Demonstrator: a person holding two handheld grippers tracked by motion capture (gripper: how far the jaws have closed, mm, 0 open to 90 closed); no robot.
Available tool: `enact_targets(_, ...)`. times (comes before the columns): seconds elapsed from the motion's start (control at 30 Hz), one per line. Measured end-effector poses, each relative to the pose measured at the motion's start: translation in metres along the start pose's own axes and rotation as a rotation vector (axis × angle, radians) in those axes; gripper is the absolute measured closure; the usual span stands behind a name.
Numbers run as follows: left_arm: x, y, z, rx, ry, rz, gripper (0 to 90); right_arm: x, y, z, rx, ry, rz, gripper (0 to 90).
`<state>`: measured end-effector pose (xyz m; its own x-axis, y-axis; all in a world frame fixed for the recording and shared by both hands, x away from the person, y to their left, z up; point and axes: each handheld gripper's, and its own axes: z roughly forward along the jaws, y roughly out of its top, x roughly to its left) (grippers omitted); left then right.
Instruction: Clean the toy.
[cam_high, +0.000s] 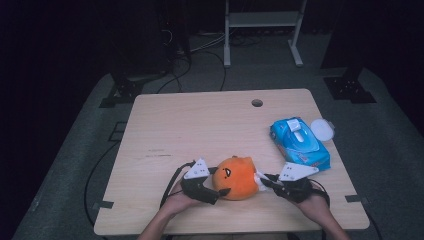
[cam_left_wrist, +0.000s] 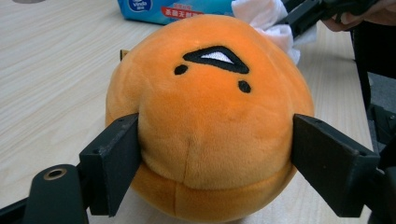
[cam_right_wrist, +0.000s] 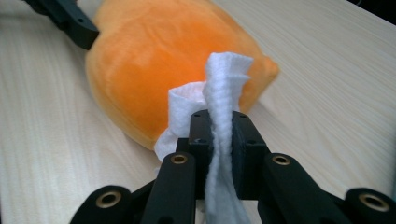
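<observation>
Job in hand: looks to us like wiping down the orange plush toy (cam_high: 236, 177) with a white wipe (cam_right_wrist: 223, 100).
Where the toy is: near the front edge of the worktop (cam_high: 200, 125), between our two hands, face turned toward the left gripper's camera.
Left gripper (cam_left_wrist: 217, 163): jaws set wide, one on each flank of the toy's lower half, pads pressing into the fabric, so we've got it braced.
Right gripper (cam_right_wrist: 219, 135): jaws clamped tight on the folded wipe, with a bunched end poking out ahead of the tips, right at the toy's back side.
Nearby: blue wipes pack (cam_high: 299, 142) further back on the right, its round white lid (cam_high: 322, 129) beside it.
How we'd do it well: keep the left hold firm but not crushing, so the toy doesn't roll. Lead with the wipe's loose end, not the hard jaw tips.
Watch for: the wipe sliding out of the jaws if we drag too hard against the pile.
</observation>
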<state>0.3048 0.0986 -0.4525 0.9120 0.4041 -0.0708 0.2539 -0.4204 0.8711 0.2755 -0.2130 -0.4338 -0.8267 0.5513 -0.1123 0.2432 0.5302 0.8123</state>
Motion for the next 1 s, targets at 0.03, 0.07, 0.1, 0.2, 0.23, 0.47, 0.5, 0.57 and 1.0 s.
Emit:
enact_targets(0.03, 0.0, 0.0, 0.001, 0.002, 0.004, -0.003, 18.2, 0.003, 0.001, 0.001, -0.002, 0.006, -0.001, 79.4)
enact_targets(0.07, 0.0, 0.001, 0.001, 0.002, 0.006, -0.005, 18.3, 0.008, 0.004, 0.002, -0.021, 0.028, 0.001, 79.4)
enact_targets(0.1, 0.0, 0.001, 0.002, 0.001, 0.005, -0.008, 18.3, 0.013, 0.007, 0.003, -0.037, 0.051, -0.009, 79.4)
enact_targets(0.2, 0.002, 0.001, 0.002, 0.006, 0.016, -0.026, 18.4, 0.027, 0.016, 0.008, -0.045, 0.084, -0.062, 79.1)
enact_targets(0.23, 0.004, 0.0, 0.001, 0.006, 0.016, -0.029, 18.5, 0.029, 0.019, 0.009, -0.042, 0.059, -0.086, 79.0)
enact_targets(0.47, 0.005, 0.0, 0.002, 0.011, 0.008, -0.01, 18.9, 0.002, 0.006, 0.0, -0.023, -0.046, 0.005, 79.3)
enact_targets(0.5, 0.005, 0.0, 0.002, 0.011, 0.008, -0.01, 18.9, 0.002, 0.006, 0.0, -0.023, -0.046, 0.005, 79.3)
enact_targets(0.57, 0.005, 0.0, 0.002, 0.006, 0.008, -0.019, 18.9, 0.0, 0.003, 0.0, -0.029, -0.026, 0.047, 79.5)
enact_targets(1.0, -0.001, 0.004, 0.008, 0.011, 0.019, 0.023, 15.0, 0.015, 0.017, 0.009, -0.079, 0.003, -0.036, 79.2)
